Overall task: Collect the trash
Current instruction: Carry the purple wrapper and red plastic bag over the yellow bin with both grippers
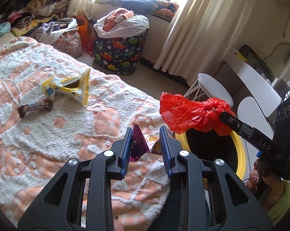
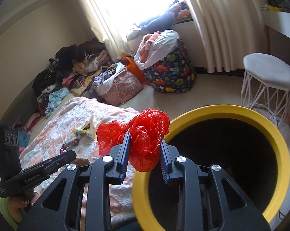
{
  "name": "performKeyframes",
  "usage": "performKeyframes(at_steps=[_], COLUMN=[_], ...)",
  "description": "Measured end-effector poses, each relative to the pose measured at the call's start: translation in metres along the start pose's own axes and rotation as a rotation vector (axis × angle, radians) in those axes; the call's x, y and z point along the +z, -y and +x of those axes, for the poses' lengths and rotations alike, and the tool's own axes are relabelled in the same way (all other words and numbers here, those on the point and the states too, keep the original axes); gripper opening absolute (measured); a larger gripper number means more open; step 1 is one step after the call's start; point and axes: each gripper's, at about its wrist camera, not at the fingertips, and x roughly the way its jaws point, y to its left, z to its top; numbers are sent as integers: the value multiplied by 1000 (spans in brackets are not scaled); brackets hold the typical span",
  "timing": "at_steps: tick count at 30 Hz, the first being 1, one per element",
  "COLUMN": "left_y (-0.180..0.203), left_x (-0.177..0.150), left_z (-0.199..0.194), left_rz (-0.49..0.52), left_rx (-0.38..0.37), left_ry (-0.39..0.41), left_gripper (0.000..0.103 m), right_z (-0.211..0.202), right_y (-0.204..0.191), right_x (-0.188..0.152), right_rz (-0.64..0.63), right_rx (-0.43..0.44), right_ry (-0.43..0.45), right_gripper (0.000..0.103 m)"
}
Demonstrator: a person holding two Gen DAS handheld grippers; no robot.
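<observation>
Legibly, "DAS" on right gripper [image 1: 221, 113], jaws clenching red bag [image 1: 185, 113]; left gripper [image 1: 146, 132] pinching purple wrapper [image 1: 138, 144].

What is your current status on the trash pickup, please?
Left gripper shut on purple wrapper. Right gripper shut on red plastic bag, at yellow-rimmed bin. Two wrappers on blanket. Nothing blocking.

Both wrist views look down, near, sharing the bed [image 1: 48, 134].

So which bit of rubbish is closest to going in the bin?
The red plastic bag, clamped in the right gripper at the yellow-rimmed bin. The purple wrapper sits in the left gripper; the yellow wrapper and brown wrapper lie on the bed.
</observation>
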Motion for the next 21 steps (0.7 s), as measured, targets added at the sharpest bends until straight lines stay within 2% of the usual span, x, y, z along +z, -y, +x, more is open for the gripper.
performKeyframes(at_steps=[21], left_y=[58], left_x=[0], left_z=[17], left_rz=[108], left_rx=[-66], left_ry=[-23], left_gripper=[22], right_z=[-38], right_y=[46], right_x=[0], right_rz=[82], right_rx=[-79], right_ry=[66], right_gripper=[27])
